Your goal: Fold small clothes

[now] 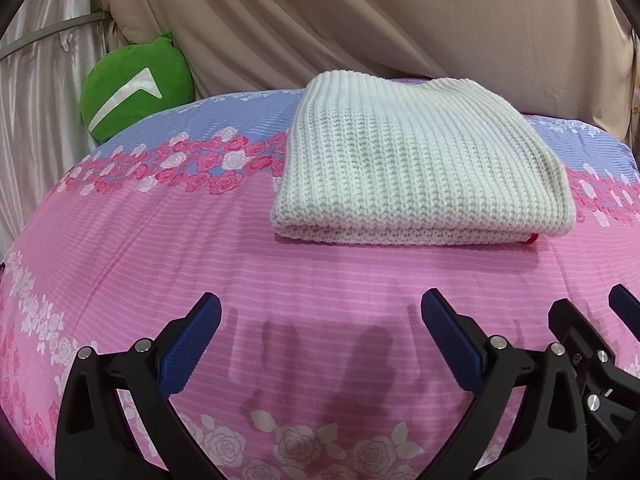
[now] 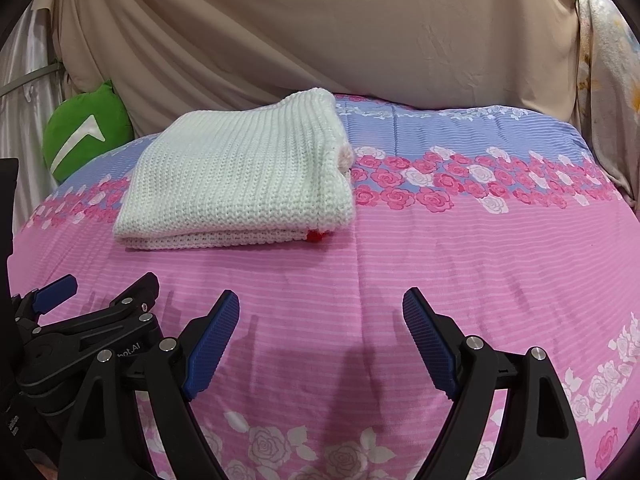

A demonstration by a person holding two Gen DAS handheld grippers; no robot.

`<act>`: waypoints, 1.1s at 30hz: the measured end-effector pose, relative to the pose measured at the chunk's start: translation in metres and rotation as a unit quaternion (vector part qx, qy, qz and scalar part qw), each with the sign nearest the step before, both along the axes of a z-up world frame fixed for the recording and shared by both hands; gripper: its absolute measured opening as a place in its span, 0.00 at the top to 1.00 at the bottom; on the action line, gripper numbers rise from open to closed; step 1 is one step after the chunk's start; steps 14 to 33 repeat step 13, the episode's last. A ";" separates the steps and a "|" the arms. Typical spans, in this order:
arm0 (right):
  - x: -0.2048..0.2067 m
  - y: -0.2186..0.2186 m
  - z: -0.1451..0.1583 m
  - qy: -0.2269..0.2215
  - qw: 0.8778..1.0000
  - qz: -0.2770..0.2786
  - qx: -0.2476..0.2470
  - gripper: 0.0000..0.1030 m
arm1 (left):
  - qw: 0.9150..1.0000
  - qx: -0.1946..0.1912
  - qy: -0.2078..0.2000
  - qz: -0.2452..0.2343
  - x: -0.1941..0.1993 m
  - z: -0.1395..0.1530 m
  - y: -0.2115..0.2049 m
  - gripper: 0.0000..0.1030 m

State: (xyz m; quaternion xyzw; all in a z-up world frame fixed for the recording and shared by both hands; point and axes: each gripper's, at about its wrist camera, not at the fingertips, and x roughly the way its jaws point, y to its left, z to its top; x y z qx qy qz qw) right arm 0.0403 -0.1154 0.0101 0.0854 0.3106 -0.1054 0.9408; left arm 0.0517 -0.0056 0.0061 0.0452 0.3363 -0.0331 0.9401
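Folded knit ahead of both released jaws — nearer your left.

The cream ribbed knit garment (image 1: 416,164) lies folded on the pink rose-print bed cover (image 1: 280,280), upper right for your left gripper (image 1: 320,312), upper left for your right gripper (image 2: 320,312) — long axis running across.

Partial white print "bot.AI" readable on black body of left gripper (image 2: 136,304), seen from right wrist view; start of word hidden behind finger mount. Letters "DA" faint on black body of right gripper (image 1: 624,308) at lower right edge of left wrist view, rest cut off. Green cushion (image 1: 136,88) carries white arrow-like sign, no letters.
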 end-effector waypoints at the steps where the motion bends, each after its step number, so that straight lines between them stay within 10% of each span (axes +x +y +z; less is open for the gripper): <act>1: 0.000 0.000 0.000 0.001 1.000 -0.002 -0.002 0.20 | 1.000 0.001 0.000 0.001 0.000 0.000 0.000 0.05; 33: 0.001 0.002 0.000 0.002 1.000 -0.010 -0.008 0.20 | 1.000 0.015 -0.005 0.008 -0.002 0.002 -0.002 0.05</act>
